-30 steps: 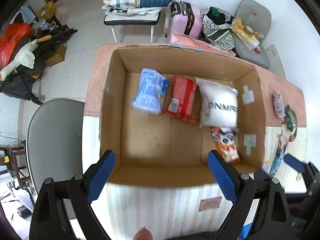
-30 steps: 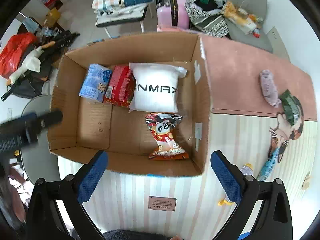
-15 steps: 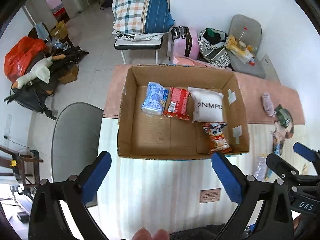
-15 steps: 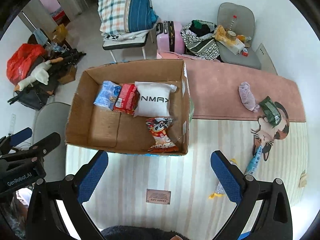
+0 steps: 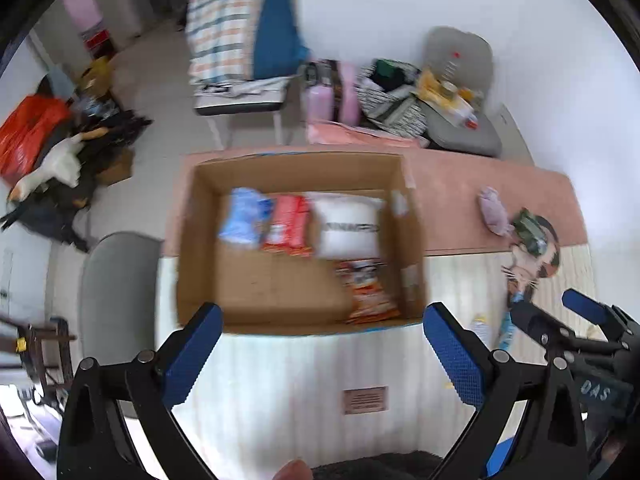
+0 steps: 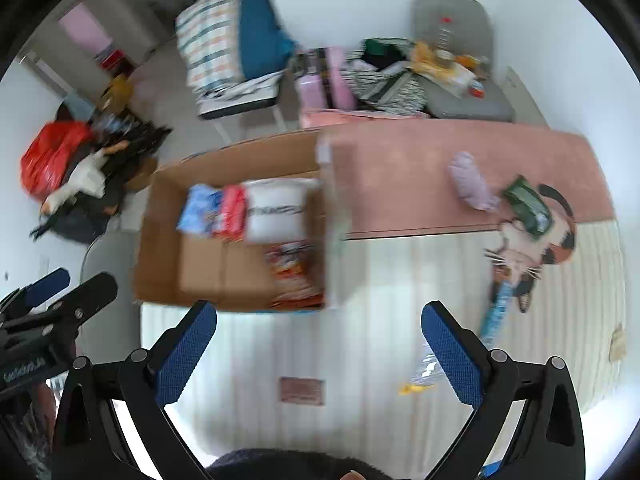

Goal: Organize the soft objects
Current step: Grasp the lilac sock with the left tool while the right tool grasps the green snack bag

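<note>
Lilac cloth bundle [image 6: 470, 184] lies ahead and right of my right hand-held gripper [image 6: 320, 344], well apart from the cardboard box [image 6: 160, 240]. Both grippers, left hand-held gripper [image 5: 320, 344] included, are spread and empty. It looks light and limp; I would pinch its bunched middle.

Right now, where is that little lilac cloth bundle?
In both views the lilac cloth bundle lies on the pink mat, right of the cardboard box, beside a green packet.
</note>
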{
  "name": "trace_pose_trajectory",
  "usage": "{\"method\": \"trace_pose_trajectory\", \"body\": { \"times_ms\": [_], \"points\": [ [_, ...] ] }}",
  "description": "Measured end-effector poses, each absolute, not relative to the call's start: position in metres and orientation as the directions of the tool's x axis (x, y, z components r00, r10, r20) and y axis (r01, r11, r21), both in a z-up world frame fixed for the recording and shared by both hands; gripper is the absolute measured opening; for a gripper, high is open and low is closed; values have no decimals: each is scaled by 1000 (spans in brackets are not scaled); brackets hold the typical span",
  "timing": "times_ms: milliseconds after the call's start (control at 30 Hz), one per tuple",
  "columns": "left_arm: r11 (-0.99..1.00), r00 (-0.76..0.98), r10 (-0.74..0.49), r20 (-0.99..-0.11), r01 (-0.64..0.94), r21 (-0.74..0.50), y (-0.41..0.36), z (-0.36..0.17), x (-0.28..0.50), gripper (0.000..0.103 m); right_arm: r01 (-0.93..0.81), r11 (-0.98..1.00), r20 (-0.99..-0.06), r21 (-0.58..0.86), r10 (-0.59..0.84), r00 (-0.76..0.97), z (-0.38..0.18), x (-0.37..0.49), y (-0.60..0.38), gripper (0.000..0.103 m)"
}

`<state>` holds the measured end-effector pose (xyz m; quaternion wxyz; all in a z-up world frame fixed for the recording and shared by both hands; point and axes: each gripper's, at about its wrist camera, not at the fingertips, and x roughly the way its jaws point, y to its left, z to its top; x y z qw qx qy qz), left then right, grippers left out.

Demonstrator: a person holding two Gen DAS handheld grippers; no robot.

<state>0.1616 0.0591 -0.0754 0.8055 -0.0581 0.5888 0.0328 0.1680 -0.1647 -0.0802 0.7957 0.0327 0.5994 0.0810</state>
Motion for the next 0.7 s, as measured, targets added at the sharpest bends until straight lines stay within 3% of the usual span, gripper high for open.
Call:
{"method": "trace_pose_trajectory", "body": {
  "times_ms": [200, 400, 500, 567, 633, 700],
  "points": [
    [997, 214, -61, -975, -33, -70, -44, -111, 244, 103, 14, 999, -964, 44, 39, 263, -103, 225, -276, 103],
    [971, 21, -236, -972, -29, -237, -131, -185, 339, 102, 1, 999, -984, -35, -35, 175, -154, 302, -376, 103],
    [964, -51, -261, -964, -75, -257, -159, -226, 381, 95, -28, 999, -995, -17, -14, 97, -194, 337, -408, 103],
    [965, -102, -253, -962, -94, -244, -177, -258, 405, 80, -65, 998, -998, -21, -17, 65, -223, 358, -423, 103],
    [962, -173, -263, -949, -116, -246, -190, -290, 424, 73, -82, 996, -999, -22, -20, 31, -249, 372, -428, 100],
    [958, -214, -274, -938, -147, -246, -198, -314, 433, 72, -92, 996, -1000, 2, 0, -21, -275, 384, -434, 98]
  ]
}}
